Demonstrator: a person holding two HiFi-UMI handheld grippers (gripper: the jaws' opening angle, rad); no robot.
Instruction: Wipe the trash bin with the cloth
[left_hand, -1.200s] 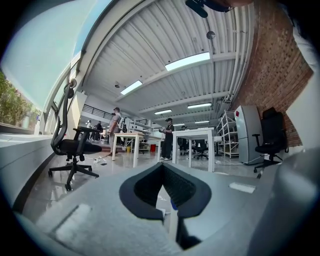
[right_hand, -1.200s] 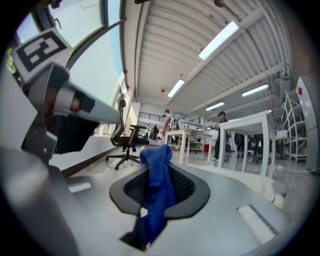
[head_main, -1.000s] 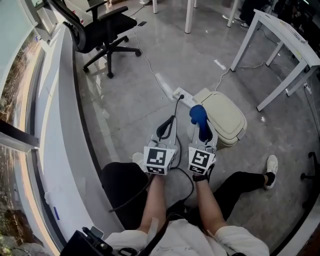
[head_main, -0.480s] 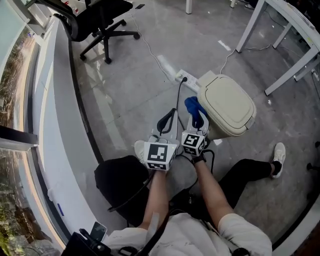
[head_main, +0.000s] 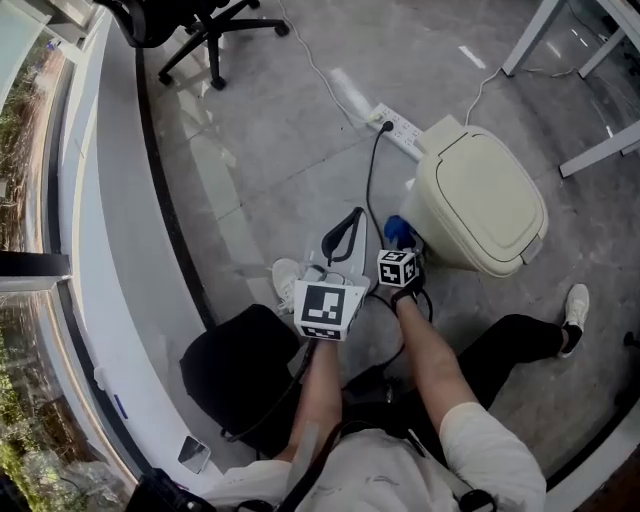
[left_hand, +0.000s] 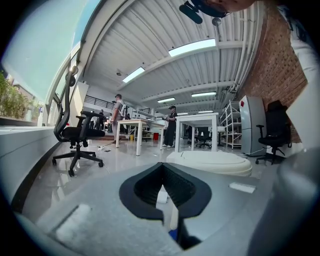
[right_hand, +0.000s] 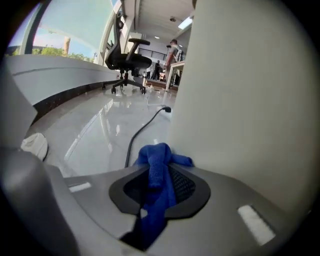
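Low at the side wall of the trash bin (head_main: 480, 200), right gripper (head_main: 398, 246) clamps blue cloth (right_hand: 158, 159) for wiping; left gripper (head_main: 347, 226) waits beside, jaws together, empty.

It was an open office. Its swivel chairs (left_hand: 76, 133), white desks (left_hand: 196, 118) and strip lights (left_hand: 192, 47) showed that; what looked like racks (left_hand: 226, 122) stood far back.

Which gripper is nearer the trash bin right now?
Right. The right gripper, clamping the blue cloth, is low beside the trash bin side wall; the left gripper sits farther left, apart from it.
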